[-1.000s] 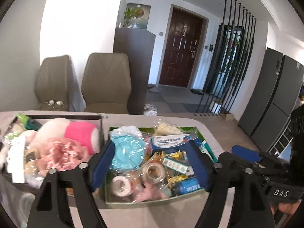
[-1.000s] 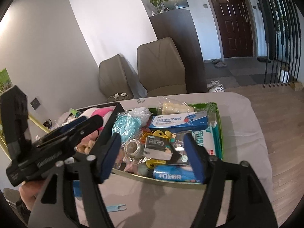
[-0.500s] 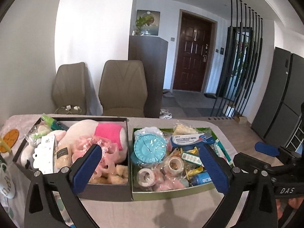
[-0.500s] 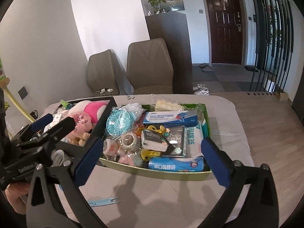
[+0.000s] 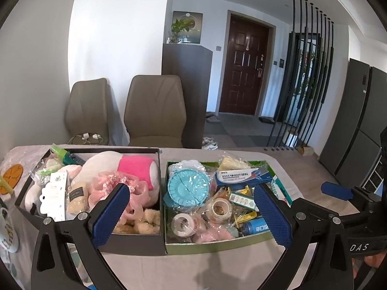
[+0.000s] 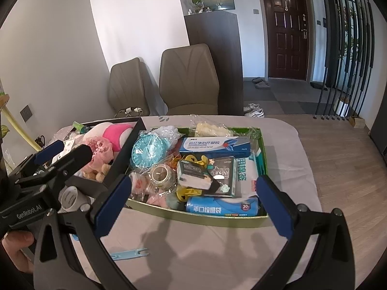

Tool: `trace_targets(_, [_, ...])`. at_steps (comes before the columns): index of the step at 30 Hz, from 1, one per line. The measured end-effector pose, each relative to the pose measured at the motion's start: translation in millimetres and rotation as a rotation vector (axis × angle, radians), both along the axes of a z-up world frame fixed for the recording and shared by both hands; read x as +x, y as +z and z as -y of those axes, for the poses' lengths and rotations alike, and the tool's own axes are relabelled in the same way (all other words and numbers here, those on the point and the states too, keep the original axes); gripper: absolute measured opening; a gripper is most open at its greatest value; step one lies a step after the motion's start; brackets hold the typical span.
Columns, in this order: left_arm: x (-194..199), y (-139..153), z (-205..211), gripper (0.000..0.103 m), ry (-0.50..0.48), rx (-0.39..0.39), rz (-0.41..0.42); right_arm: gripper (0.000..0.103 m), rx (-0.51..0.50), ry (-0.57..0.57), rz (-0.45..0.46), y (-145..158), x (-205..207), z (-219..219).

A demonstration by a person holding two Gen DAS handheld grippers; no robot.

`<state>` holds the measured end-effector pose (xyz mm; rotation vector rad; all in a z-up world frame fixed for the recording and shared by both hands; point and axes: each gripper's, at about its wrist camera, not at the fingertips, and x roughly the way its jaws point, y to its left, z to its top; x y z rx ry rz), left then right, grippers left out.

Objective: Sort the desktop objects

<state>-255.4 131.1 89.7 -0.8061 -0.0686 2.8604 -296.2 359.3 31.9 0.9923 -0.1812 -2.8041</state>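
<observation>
Left gripper [image 5: 191, 215] and right gripper [image 6: 193, 201] both spread wide with nothing between the pads, hovering over bare desk [image 6: 205, 249] at the near edge, two boxes touching side by side mid-frame: black box [image 5: 135, 242] of plush, green box [image 6: 193, 217] of sundries.

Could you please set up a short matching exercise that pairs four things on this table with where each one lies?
Things:
1. pink plush toy
2. round teal case
3. blue roll of bags
4. light blue plastic clip

Places:
A. near edge of the green tray
B. bare tablecloth, in front of both boxes
C. black box
D. far left part of the green tray

Pairs: 1-C, 2-D, 3-A, 4-B
</observation>
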Motion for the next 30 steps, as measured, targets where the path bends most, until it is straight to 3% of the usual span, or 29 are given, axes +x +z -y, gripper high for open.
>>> trace_targets(30, [-5.9,-6.7,-1.5,0.102,0.001,-0.014,0.021,0.103,0.021,-0.003,0.021,-1.8,-0.5,-2.3])
